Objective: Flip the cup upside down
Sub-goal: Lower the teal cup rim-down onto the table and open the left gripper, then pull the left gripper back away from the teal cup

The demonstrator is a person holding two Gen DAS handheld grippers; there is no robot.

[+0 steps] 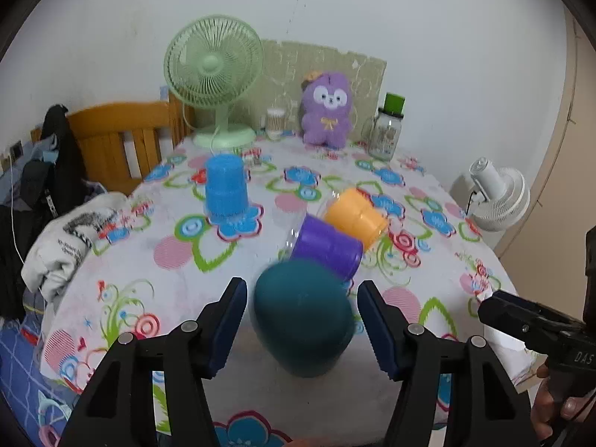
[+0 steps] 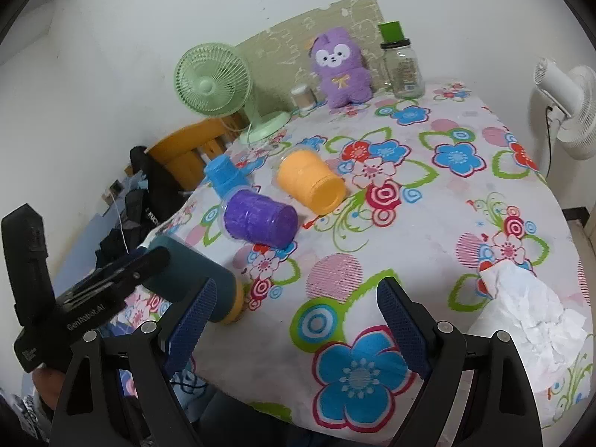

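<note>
A dark teal cup (image 1: 303,316) sits between the spread fingers of my left gripper (image 1: 302,322), blurred, with gaps on both sides; the gripper is open. In the right wrist view the teal cup (image 2: 197,279) leans near the table's left edge and shows a yellow rim. A purple cup (image 1: 327,247) and an orange cup (image 1: 355,216) lie on their sides behind it. A blue cup (image 1: 225,190) stands upside down farther left. My right gripper (image 2: 298,320) is open and empty over the flowered tablecloth (image 2: 428,201); it shows at the right edge of the left wrist view (image 1: 529,324).
A green fan (image 1: 214,78), a purple plush toy (image 1: 327,110), a glass jar with a green lid (image 1: 387,130) and a small container (image 1: 275,122) stand at the back. Crumpled white tissue (image 2: 529,309) lies at the right. A wooden chair (image 1: 123,138) and a white fan (image 1: 499,193) flank the table.
</note>
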